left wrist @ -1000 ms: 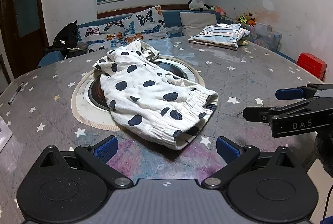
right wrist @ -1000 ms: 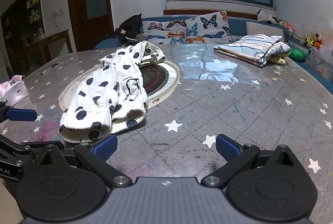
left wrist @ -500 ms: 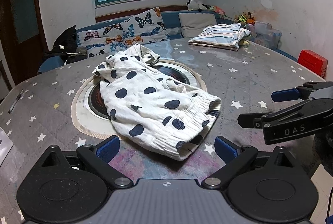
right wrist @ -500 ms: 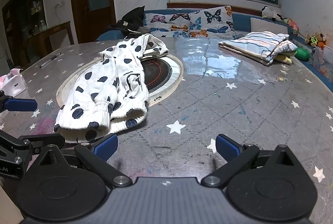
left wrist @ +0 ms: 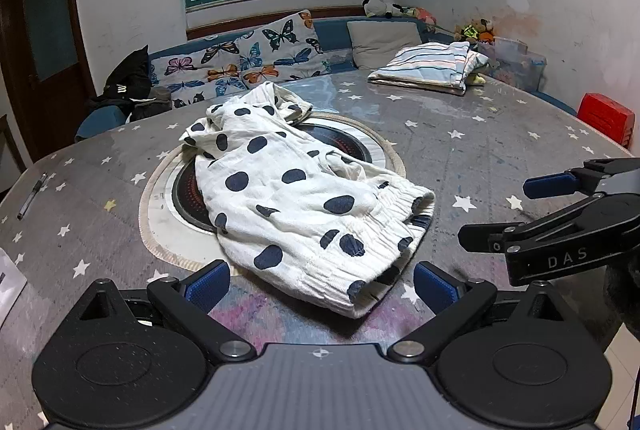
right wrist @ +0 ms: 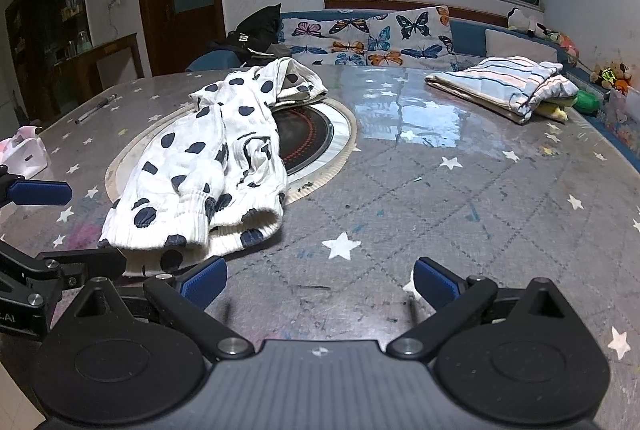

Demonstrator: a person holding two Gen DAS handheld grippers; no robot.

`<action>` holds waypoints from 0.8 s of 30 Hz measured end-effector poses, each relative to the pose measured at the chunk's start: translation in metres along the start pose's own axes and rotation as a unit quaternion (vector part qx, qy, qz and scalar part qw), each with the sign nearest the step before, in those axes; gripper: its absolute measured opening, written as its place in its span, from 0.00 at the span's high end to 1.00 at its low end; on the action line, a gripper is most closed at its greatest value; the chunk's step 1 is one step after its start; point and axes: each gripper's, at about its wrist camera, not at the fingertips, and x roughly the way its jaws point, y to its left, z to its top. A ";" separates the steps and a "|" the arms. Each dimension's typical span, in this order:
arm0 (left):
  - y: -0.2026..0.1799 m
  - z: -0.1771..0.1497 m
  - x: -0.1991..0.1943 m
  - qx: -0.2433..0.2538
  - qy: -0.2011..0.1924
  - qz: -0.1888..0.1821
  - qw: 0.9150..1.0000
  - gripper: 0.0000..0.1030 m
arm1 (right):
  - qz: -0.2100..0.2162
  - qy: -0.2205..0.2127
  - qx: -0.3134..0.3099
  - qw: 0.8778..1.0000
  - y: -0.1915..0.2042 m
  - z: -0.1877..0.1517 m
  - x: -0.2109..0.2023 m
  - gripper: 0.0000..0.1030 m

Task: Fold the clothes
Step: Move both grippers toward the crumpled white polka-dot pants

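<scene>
A crumpled white garment with dark polka dots (left wrist: 296, 198) lies over the round inset burner on the starry grey table; it also shows in the right wrist view (right wrist: 208, 166). My left gripper (left wrist: 320, 282) is open and empty, its blue pads on either side of the garment's near elastic hem. My right gripper (right wrist: 318, 280) is open and empty over bare table, just right of the hem. Each gripper shows in the other's view: the right one (left wrist: 520, 214) at the right edge, the left one (right wrist: 60, 226) at the left edge.
A folded striped garment (left wrist: 432, 68) lies at the table's far right. A pen (left wrist: 32, 196) lies at the left edge, a pink-white pouch (right wrist: 24, 150) near it. A red box (left wrist: 606, 118) sits off the right side. A sofa with butterfly cushions (left wrist: 256, 58) stands behind.
Both grippers have edged forward toward the garment's near hem. The garment has not moved. Both stay open.
</scene>
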 end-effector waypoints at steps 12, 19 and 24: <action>-0.001 0.005 0.006 0.001 0.006 0.002 1.000 0.01 | -0.001 0.006 0.003 1.000 -0.004 0.005 0.007 0.02; -0.002 0.008 0.008 0.006 0.002 -0.006 1.000 0.07 | 0.001 0.007 0.011 1.000 -0.009 0.008 0.011 0.03; -0.007 0.011 0.009 0.015 -0.003 -0.016 1.000 0.15 | 0.003 0.009 0.022 1.000 -0.015 0.010 0.014 0.07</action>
